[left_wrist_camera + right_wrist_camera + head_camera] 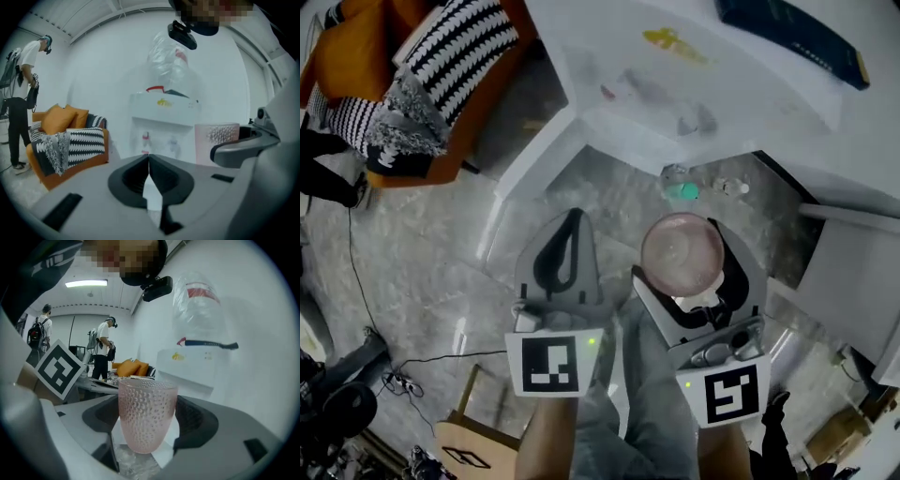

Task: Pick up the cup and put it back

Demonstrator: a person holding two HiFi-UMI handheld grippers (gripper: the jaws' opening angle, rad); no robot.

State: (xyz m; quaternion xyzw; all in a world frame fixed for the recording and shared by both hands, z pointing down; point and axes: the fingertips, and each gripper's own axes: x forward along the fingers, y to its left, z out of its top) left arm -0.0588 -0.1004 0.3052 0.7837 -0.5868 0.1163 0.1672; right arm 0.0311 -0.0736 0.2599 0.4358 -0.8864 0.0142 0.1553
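pink cup (146, 415) in right claw (145, 427)

- Straight ahead I see a white water dispenser (161, 119) with a clear bottle (166, 61) upended on top.
- To its left is an orange sofa (79, 164). It carries orange cushions (58, 119), a black-and-white zigzag cushion (86, 143) and a grey patterned throw (52, 152).
- A person (21, 93) stands just beside the sofa's far end.
- The floor (422, 272) is grey and marbled. Black cables (397, 381) lie on it, lower left in my head view.
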